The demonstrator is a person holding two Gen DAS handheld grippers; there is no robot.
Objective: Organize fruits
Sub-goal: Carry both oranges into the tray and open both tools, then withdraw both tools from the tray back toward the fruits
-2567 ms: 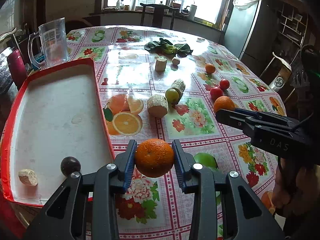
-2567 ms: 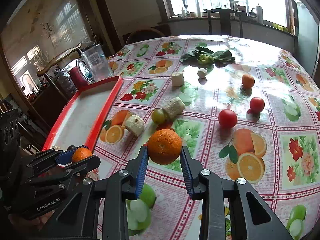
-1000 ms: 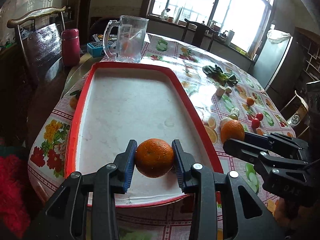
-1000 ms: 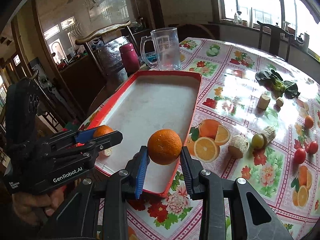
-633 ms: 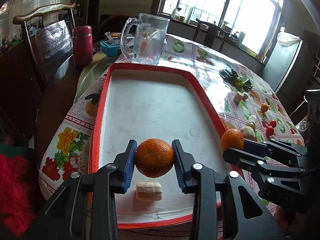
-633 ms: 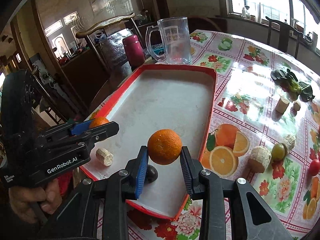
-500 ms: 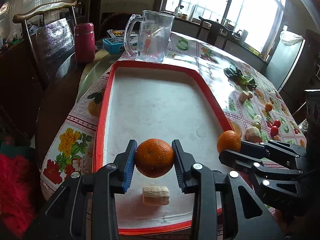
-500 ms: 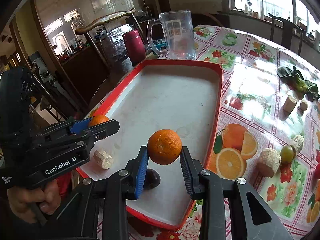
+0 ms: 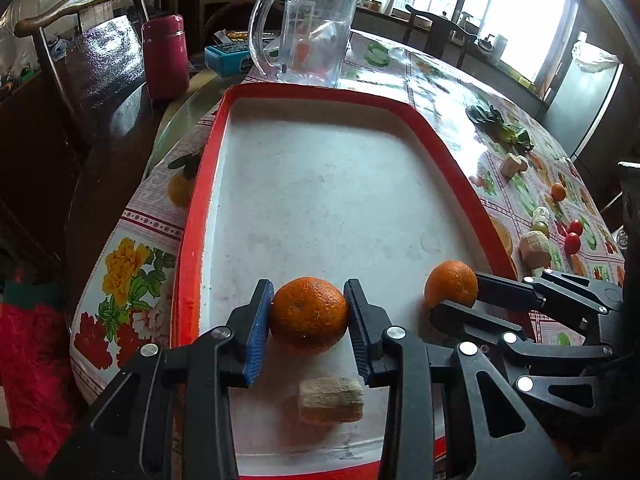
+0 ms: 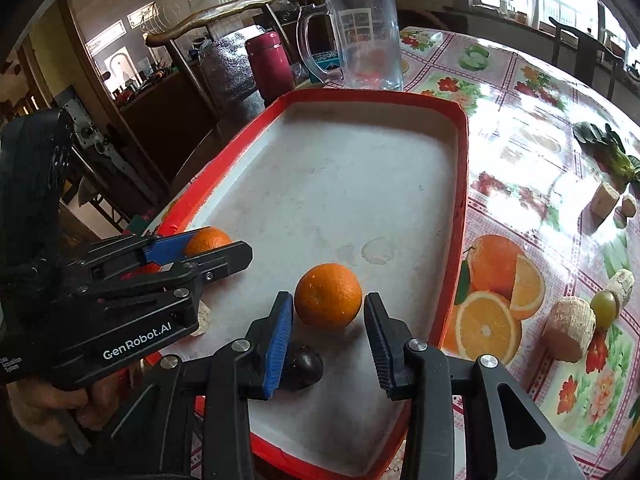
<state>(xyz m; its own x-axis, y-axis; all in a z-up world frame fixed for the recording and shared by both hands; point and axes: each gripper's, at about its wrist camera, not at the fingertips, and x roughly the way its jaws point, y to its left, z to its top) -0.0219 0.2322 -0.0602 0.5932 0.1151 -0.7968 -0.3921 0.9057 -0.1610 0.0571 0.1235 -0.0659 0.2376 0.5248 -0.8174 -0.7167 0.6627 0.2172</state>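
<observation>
**Two oranges over the red tray, one released and one still gripped**

The left gripper [image 9: 309, 322] is closed on an orange [image 9: 309, 313]: both blue pads press on its sides, and the fruit sits low over the white floor of the red-rimmed tray [image 9: 192, 216], near the tray's near end. Whether this orange already touches the floor I cannot tell. Just below it in the left wrist view lies a pale, ribbed cylinder piece [image 9: 331, 400] on the tray floor.

The right gripper [image 10: 327, 332] has just been opening its jaws. The second orange [image 10: 328, 295] stands between its fingers, but there is a visible gap on each side, so the pads do not press on it; the fruit rests on the tray floor (a shadow lies under it). Just beside the left finger of this gripper, a dark plum-like fruit [image 10: 302, 366] lies in the tray, partly hidden behind the blue pad.

In the right wrist view, a hand [image 10: 52, 408] holds the left gripper's handle at the lower left.

Outside the tray, on the flower-and-fruit printed tablecloth [image 10: 520, 92], there are more things: two red tomatoes [image 9: 573, 236], a small orange fruit [image 9: 558, 191], a green round fruit [image 10: 604, 304] touching a pale cylinder piece, and leafy greens [image 9: 500, 126] farther away. A clear glass mug [image 9: 308, 32] stands just beyond the far end of the tray, with a dark red flask [image 9: 165, 56] to its left.
</observation>
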